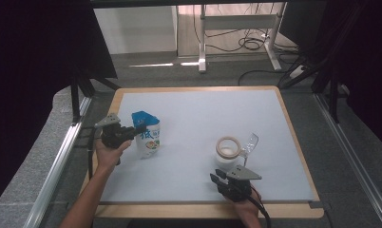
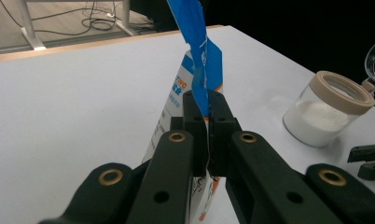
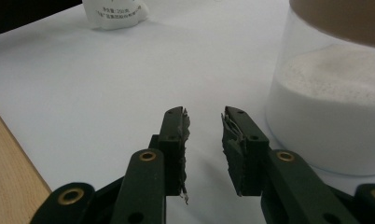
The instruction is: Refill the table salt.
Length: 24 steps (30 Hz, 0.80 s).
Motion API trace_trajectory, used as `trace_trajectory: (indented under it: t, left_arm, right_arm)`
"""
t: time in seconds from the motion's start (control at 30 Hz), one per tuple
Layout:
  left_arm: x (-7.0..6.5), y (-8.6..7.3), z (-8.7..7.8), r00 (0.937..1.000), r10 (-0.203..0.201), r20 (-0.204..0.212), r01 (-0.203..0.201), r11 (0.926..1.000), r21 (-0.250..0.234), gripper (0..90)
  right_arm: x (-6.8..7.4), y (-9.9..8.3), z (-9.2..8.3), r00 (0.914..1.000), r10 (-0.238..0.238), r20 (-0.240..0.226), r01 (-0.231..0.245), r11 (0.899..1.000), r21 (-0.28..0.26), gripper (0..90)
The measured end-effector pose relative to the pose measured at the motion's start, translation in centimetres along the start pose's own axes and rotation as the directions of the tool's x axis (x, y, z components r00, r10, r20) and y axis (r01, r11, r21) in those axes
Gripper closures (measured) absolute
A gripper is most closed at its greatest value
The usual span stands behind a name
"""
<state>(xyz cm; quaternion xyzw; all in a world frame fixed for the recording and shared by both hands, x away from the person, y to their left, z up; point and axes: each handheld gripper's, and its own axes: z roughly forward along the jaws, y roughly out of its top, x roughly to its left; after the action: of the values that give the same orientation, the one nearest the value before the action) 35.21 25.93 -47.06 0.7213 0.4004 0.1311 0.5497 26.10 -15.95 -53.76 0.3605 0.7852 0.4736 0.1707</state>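
A white pouch with a blue top [image 1: 147, 133] stands upright at the left of the white mat. My left gripper [image 1: 137, 128] is shut on its blue top edge [image 2: 200, 60], as the left gripper view shows with the jaws pressed on the blue film [image 2: 205, 109]. A glass jar [image 1: 227, 153] half full of white powder, with a tan rim, stands open at the right centre; its clear lid [image 1: 250, 141] hangs to its right. My right gripper [image 1: 218, 178] rests on the mat just in front of the jar, open with nothing between its jaws [image 3: 204, 122]; the jar [image 3: 330, 102] is close on its right.
The white mat [image 1: 198, 114] lies on a wooden tabletop [image 1: 293, 142] whose edge runs round it. Metal rails [image 1: 61, 161] flank the table. Desk legs and cables [image 1: 246, 42] stand on the floor beyond the far edge.
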Motion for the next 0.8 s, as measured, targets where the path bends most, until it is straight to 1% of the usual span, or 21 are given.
trace_trajectory:
  t: [0.03, 0.23, 0.47, 0.5, 0.63, 0.8]
  left_arm:
    - [-0.1, -0.2, -0.2, 1.0000, 0.001, 0.000, -0.001, 1.0000, -0.001, 88.9]
    - [-0.3, -0.7, -0.9, 0.9990, 0.031, -0.032, -0.031, 0.9995, -0.007, 87.9]
    - [-0.1, -0.8, -1.4, 0.9980, 0.031, -0.055, -0.032, 0.9991, -0.026, 83.8]
    - [-0.1, -0.8, -1.3, 0.9979, 0.032, -0.057, -0.034, 0.9990, -0.029, 80.6]
    - [-0.2, -0.6, -1.0, 0.9985, 0.031, -0.045, -0.033, 0.9990, -0.031, 77.4]
    - [-0.3, -0.6, -0.6, 0.9988, 0.029, -0.039, -0.030, 0.9991, -0.031, 72.9]
  right_arm:
    - [0.0, 0.0, 0.0, 1.0000, 0.001, 0.000, -0.001, 1.000, -0.001, 69.4]
    - [0.0, 0.0, 0.0, 1.0000, 0.001, 0.002, -0.001, 1.000, -0.005, 68.9]
    - [0.0, 0.0, 0.0, 1.0000, 0.001, 0.005, -0.001, 1.000, -0.006, 68.4]
    - [0.0, 0.0, 0.0, 1.0000, 0.000, 0.005, 0.000, 1.000, -0.006, 68.3]
    - [0.0, 0.1, 0.0, 1.0000, 0.000, 0.005, 0.000, 1.000, -0.007, 68.3]
    - [0.0, 0.1, 0.0, 1.0000, 0.001, 0.005, -0.001, 1.000, -0.008, 68.3]
